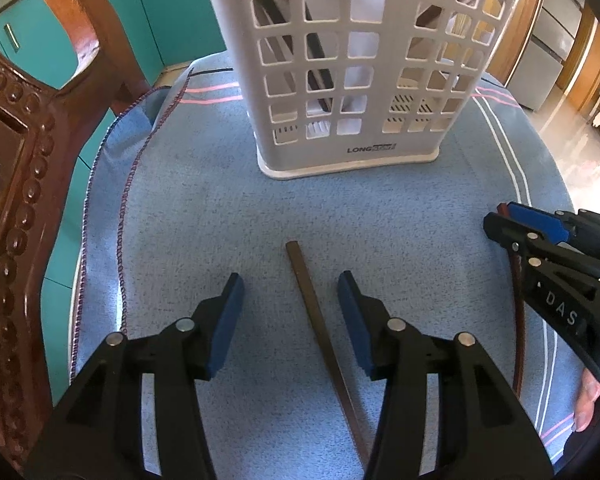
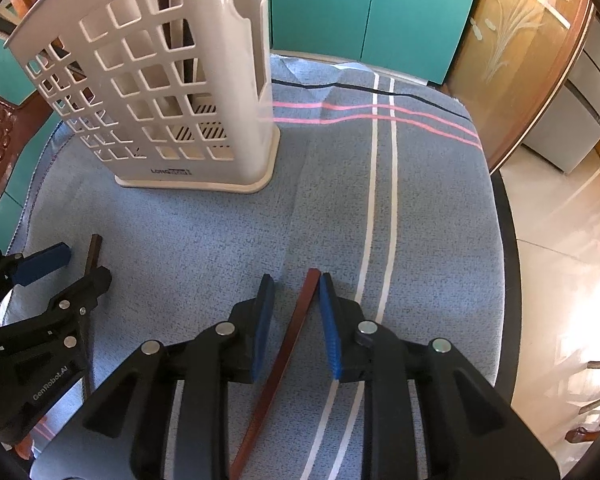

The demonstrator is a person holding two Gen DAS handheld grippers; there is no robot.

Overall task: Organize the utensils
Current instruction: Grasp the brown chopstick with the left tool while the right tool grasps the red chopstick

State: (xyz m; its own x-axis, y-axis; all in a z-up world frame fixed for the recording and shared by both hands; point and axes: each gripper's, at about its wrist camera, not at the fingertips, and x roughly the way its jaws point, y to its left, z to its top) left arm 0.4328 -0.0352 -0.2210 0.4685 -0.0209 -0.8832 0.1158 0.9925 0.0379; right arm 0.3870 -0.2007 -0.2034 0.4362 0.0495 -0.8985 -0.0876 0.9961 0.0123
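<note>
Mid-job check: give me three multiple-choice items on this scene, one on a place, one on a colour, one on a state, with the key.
1. Where does the dark brown chopstick lie?
A. inside the white perforated plastic utensil holder
B. on the blue towel cloth, between the left gripper jaws
C. on the floor

2. What colour is the chopstick between the right gripper jaws?
A. reddish brown
B. white
C. green

3. How do the left gripper's jaws stand?
A. clamped on the holder
B. shut on the stick
C. open, clear of the stick on both sides

Key: 1 B, the stick lies flat on the cloth between the pads. 2 A, the right wrist view shows it reddish. 3 C, cloth shows on both sides of the stick.
</note>
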